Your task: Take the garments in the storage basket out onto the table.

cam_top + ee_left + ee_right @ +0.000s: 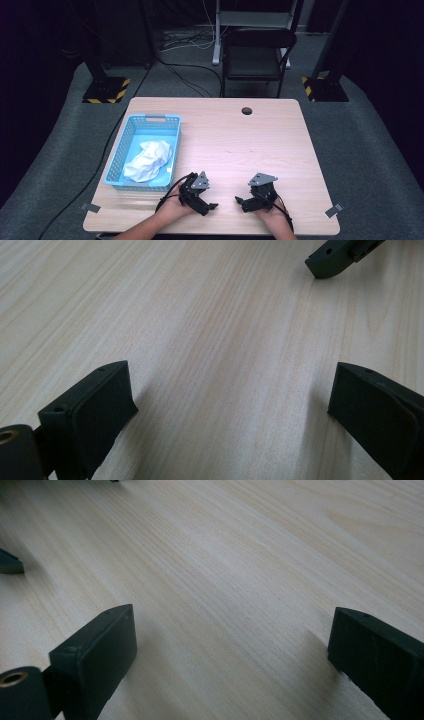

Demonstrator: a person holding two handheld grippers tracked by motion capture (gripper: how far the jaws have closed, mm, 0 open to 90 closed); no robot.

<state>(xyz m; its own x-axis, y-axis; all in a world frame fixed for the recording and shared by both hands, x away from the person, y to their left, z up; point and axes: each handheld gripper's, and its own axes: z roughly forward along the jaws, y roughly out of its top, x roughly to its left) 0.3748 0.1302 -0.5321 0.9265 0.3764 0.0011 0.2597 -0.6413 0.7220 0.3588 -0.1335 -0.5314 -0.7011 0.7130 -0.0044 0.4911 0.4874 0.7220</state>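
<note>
Resting both on the table (260,130), my left gripper (212,205) & right gripper (239,201) gape wide, nothing held.

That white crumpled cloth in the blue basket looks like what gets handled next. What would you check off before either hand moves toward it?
1. Left gripper open, nothing between its fingers: ok, bare wood shows between them in the left gripper view.
2. Right gripper open and unloaded: ok.
3. White crumpled cloth within sight and free: ok, it lies loose inside the blue plastic lattice basket.
4. Basket fully on the light wooden table: ok, it sits near the left edge.
5. Path from the left gripper to the basket: ok, nothing lies between them.
6. Anything hidden under the cloth: cannot tell.
</note>
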